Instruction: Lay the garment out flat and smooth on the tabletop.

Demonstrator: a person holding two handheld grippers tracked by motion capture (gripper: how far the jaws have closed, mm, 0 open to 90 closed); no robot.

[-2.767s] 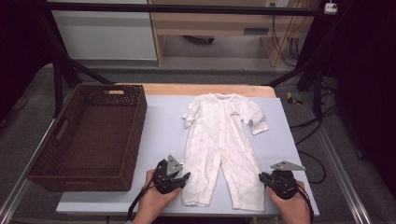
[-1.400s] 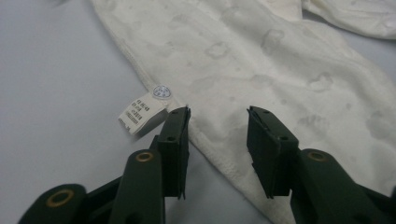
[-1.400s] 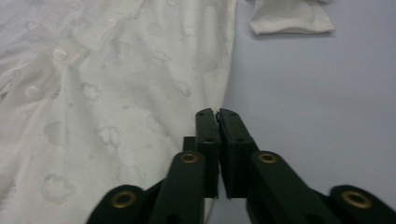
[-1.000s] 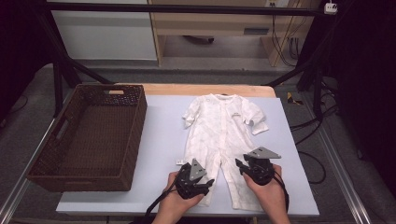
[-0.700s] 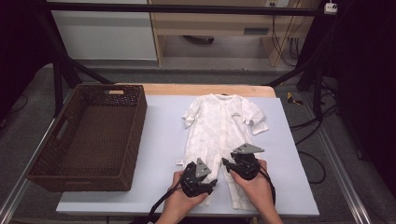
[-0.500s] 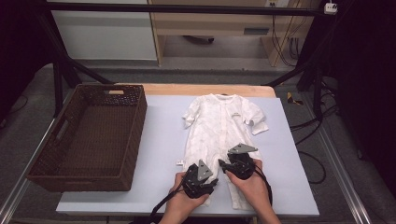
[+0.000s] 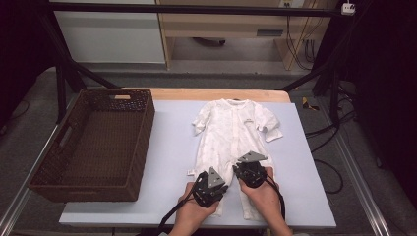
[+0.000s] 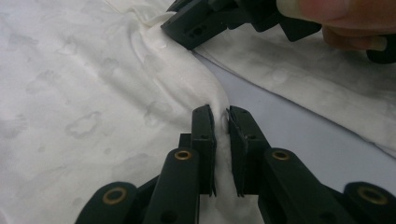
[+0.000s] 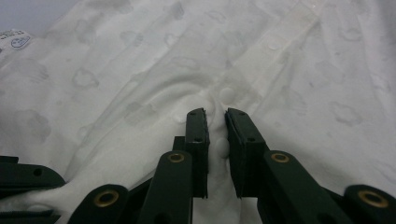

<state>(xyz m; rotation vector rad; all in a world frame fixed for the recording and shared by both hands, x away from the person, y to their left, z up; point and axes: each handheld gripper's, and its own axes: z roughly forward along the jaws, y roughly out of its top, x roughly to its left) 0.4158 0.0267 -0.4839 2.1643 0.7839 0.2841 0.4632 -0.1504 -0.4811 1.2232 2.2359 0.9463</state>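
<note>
Your white baby sleepsuit (image 7: 231, 137) lies flat, front side up, on the pale blue table cover (image 7: 305, 196), collar at the far end, legs towards you. It sits right of the brown wicker basket (image 7: 93, 142), well apart from it, with bare cover between. The basket stands at the left side of the table, its near rim close to the table's near edge.

Your left gripper (image 7: 212, 186) rests on the garment's left leg, near the crotch. Its jaws have just been closing, and in the left gripper view (image 8: 221, 122) they stand narrow with a raised ridge of white fabric pinched between the pads. The ridge runs away from the jaws along the inner edge of that leg; bare table cover shows just beside it.

Your right gripper (image 7: 250, 169) sits just beside the left one, slightly farther from you, on the right leg close to the crotch. Its jaws have likewise just been closing. In the right gripper view (image 9: 216, 122) they are narrow and clamp a fold of cloth next to the snap-button placket. A small label (image 9: 13, 41) lies at the garment's edge, top left of that view.

Both hands hold the grippers low, at the cloth.
</note>
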